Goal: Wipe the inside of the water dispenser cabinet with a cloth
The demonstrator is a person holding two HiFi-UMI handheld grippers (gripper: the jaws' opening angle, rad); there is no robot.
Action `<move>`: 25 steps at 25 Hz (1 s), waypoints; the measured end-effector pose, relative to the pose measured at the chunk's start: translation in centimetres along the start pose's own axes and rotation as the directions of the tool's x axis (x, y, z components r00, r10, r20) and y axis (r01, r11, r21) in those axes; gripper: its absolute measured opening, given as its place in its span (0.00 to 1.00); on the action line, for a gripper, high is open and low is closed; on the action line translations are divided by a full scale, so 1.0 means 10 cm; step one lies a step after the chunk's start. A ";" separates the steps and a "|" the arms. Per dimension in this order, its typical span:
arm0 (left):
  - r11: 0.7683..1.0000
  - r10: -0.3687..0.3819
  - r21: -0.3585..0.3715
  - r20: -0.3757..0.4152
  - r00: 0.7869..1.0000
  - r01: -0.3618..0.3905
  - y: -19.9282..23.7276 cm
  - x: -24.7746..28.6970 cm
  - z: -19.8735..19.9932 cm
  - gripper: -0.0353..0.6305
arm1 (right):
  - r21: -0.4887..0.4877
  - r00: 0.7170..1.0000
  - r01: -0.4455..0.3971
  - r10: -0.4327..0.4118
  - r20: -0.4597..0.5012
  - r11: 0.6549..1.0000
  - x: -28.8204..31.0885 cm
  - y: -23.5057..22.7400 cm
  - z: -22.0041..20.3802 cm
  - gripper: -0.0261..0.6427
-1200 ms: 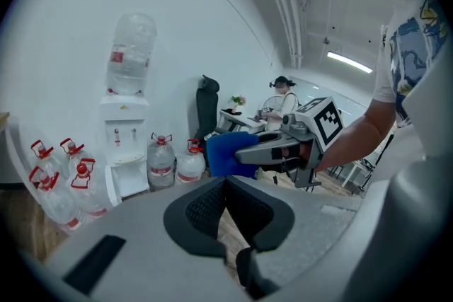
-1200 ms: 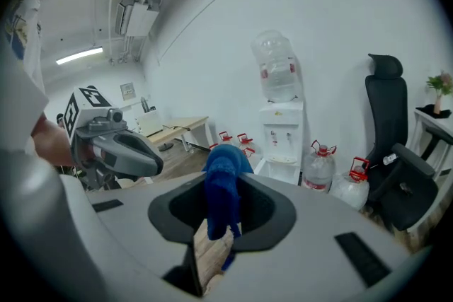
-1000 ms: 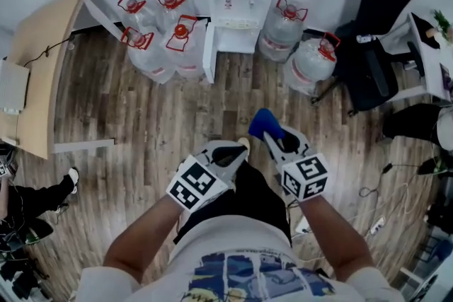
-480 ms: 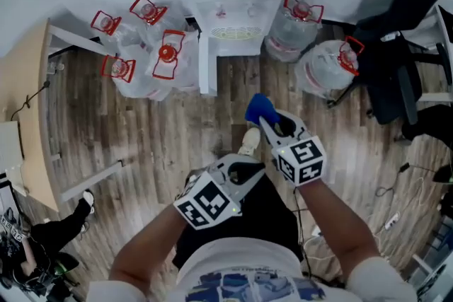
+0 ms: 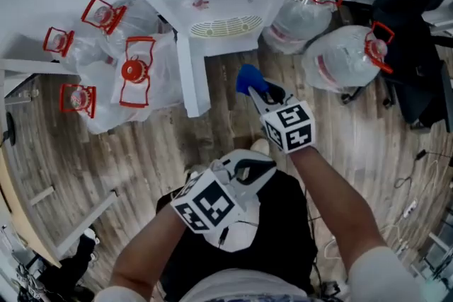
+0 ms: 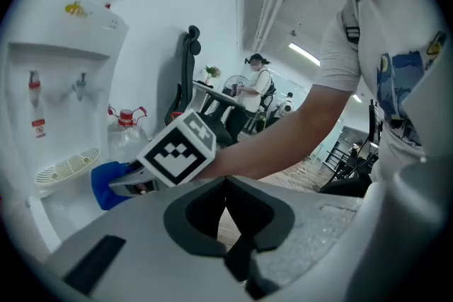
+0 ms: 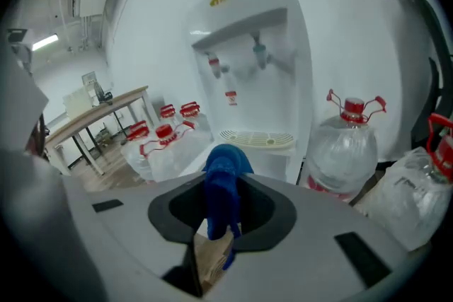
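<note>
Blue cloth point(image 5: 248, 77) is pinched in the right claw point(image 5: 257, 91), hanging just in front of the water dispenser point(image 5: 219, 7), next to its open door point(image 5: 191, 78). Left claw point(image 5: 258, 167) is closed on nothing, further back over the floor point(image 5: 141, 145).

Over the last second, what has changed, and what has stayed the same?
The person has stepped up to the water dispenser, carrying the right hand-held gripper toward its open cabinet door. Unchanged: that gripper stays shut on the blue cloth; the left hand-held gripper stays shut, empty.
</note>
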State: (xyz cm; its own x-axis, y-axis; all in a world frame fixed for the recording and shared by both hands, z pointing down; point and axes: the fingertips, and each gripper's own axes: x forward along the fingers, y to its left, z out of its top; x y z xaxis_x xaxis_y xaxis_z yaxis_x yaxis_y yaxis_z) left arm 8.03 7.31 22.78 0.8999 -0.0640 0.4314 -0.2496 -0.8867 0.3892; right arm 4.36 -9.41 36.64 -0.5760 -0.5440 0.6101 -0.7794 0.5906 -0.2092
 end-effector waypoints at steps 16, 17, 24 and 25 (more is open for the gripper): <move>0.991 -0.084 0.108 0.040 0.996 0.080 1.36 0.73 -1.40 0.06 | -0.037 0.984 0.178 -0.176 0.032 0.983 2.77 -1.21 -1.21 0.17; 0.991 -0.090 0.108 0.044 0.995 0.084 1.39 0.74 -1.45 0.06 | -0.042 0.982 0.186 -0.184 0.035 0.982 2.88 -1.27 -1.23 0.17; 0.987 -0.151 0.074 0.075 0.986 0.146 1.54 0.87 -1.67 0.06 | -0.049 0.970 0.238 -0.235 0.055 0.970 3.45 -1.76 -1.32 0.17; 0.986 -0.157 0.073 0.073 0.985 0.152 1.57 0.89 -1.68 0.06 | -0.048 0.967 0.250 -0.246 0.064 0.967 3.50 -1.83 -1.31 0.17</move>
State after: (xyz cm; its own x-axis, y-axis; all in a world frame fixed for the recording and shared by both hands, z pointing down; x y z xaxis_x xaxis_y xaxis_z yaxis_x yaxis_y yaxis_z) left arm 6.13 0.53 46.45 0.9517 0.0428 0.3042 -0.0834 -0.9170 0.3901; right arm 1.71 -31.45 71.80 -0.3807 -0.7096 0.5930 -0.8856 0.4642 -0.0130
